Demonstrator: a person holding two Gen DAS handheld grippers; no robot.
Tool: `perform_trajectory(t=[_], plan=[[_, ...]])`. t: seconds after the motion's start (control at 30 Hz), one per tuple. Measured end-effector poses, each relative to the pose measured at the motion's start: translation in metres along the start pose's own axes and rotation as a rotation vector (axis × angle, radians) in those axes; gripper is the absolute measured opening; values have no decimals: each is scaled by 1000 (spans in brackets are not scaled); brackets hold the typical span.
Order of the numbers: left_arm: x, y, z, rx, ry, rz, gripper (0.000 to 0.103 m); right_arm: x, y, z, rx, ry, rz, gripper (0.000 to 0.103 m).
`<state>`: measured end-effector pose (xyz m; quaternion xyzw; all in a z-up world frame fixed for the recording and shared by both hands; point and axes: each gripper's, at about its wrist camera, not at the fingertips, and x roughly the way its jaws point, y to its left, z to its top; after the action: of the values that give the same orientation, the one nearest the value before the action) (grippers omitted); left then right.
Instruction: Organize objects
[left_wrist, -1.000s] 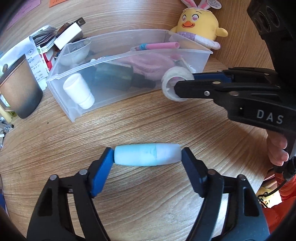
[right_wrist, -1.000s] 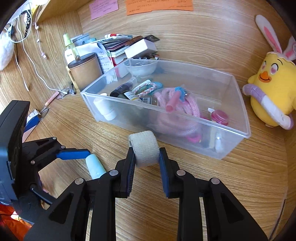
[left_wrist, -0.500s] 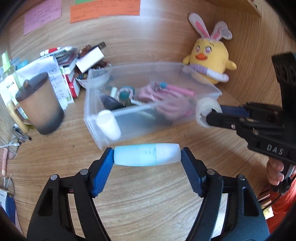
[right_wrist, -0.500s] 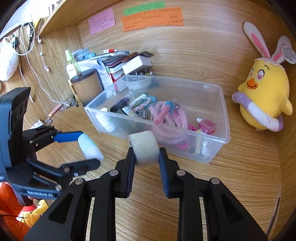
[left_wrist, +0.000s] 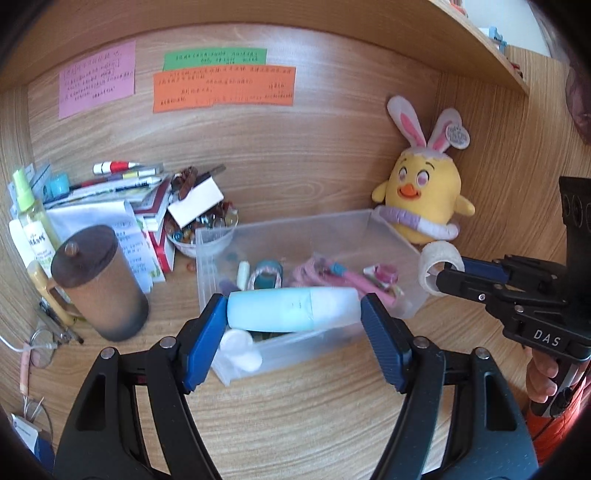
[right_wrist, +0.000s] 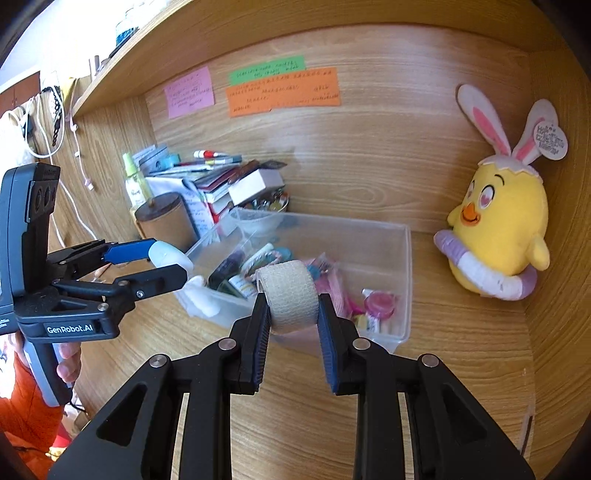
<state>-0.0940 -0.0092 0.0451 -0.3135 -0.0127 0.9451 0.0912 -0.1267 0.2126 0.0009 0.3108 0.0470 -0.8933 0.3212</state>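
From my left side, I have the left gripper (left_wrist: 293, 314) clamped end to end on the pale blue bottle (left_wrist: 293, 309), which lies crosswise between the 2 blue pads, held in the air in front of the near wall of the clear bin (left_wrist: 391, 236). I judge it light, rigid plastic with a smooth, slippery skin. Held by its 2 ends it could pivot or squirt out, so a grip across the middle of the barrel would be safer if I had to retake it.

Further left on the desk stands a brown lidded cup (left_wrist: 99, 282), well clear of the bin.

Moving right, the bin already holds pink cord, small bottles and other bits I cannot sort out.

On my right, the right gripper (right_wrist: 293, 314) is pinched on the beige bandage roll (right_wrist: 290, 295), pads on its 2 flat faces, also held up at the bin's near side. It looks soft, light and grippy, so it should squash rather than slip.

The yellow chick plush (right_wrist: 498, 229) sits beyond the bin's right end.
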Motion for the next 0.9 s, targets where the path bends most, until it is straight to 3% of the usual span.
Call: perform_trajectory(t=[0.23,0.47,0.6,0.9], plan=[[19,0,16,-4,-1,5,73,10,-17,10,22,-8,-60,23],[49,13,14,-45,77,2,73,41,-34,9,57,54,-83,23],[39,17,4,-60,89,-17,73,50,-38,7,67,76,-81,23],[18,8,-37,33,124,56,76,68,-41,5,67,122,-107,23]])
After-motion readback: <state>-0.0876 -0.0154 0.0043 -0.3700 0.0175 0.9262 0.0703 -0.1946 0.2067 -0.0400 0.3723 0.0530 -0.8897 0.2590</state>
